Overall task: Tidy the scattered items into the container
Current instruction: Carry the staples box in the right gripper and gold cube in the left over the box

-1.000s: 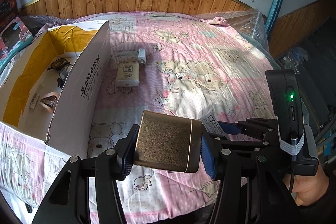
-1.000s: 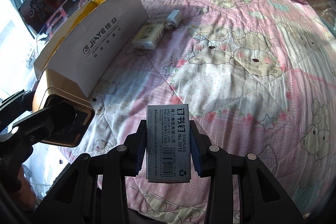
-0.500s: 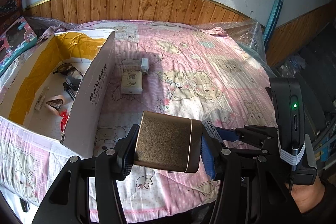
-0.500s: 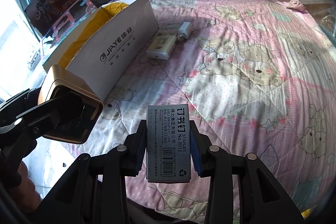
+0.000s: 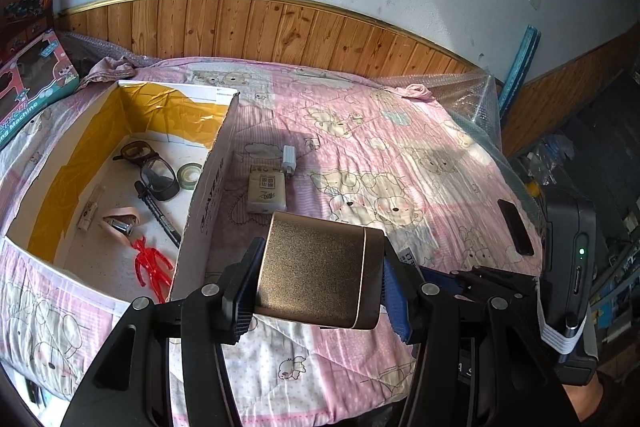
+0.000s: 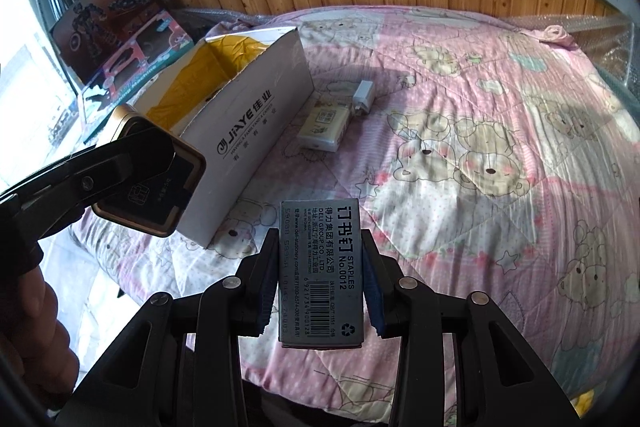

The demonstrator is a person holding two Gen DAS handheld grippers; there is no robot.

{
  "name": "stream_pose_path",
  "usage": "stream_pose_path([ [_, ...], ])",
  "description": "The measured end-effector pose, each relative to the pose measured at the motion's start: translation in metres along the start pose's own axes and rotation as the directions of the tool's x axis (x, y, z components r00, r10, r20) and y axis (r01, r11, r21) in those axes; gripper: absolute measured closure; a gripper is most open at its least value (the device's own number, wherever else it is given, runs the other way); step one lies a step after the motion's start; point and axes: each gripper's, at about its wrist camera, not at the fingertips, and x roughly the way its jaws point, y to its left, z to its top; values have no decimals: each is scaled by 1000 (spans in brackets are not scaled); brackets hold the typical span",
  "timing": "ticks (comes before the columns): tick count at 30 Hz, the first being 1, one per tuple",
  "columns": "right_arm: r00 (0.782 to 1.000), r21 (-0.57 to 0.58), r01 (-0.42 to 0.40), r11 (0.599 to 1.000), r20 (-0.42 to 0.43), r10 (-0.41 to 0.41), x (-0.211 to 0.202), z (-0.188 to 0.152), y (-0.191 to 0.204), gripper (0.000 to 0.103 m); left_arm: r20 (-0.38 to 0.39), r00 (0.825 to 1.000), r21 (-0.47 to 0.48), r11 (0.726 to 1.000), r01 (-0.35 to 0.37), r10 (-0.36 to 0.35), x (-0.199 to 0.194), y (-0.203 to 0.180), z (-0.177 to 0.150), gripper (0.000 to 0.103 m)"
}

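- Both grippers are rising; the white cardboard box, left on the bed, is now showing more interior.
- Left gripper is clamping a gold metallic case; right gripper is clamping a grey staples box.
- Carrying step; next, moving leftward over the box and releasing.

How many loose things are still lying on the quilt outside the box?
3: a cream packet and a white charger plug beside the cardboard box, and a dark phone-like slab near the quilt's right edge. Others may be hidden.

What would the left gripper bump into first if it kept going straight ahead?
Probably the cream packet lying on the pink bedspread, just right of the cardboard box. The left gripper, carrying the gold box, points there, though depth is unclear.
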Motion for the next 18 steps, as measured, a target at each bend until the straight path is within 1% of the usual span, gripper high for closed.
stream_pose_path([
  [6, 1000, -40, 3, 999, 19, -3, -10, 12, 18, 64, 49, 999, -17, 1000, 2, -1, -16, 12, 11, 48],
  [10, 1000, -73, -11, 997, 25, 13, -9, 18, 33, 64, 68, 997, -42, 999, -26, 29, -27, 25, 10, 48],
  [14, 999, -98, -35, 995, 12, 37, -2, 23, 45, 64, 82, 995, -62, 997, -44, 49, -39, 35, 5, 48],
  [18, 999, -131, -50, 990, -15, 48, 7, 27, 57, 64, 97, 994, -98, 994, -41, 50, -49, 46, -1, 48],
])
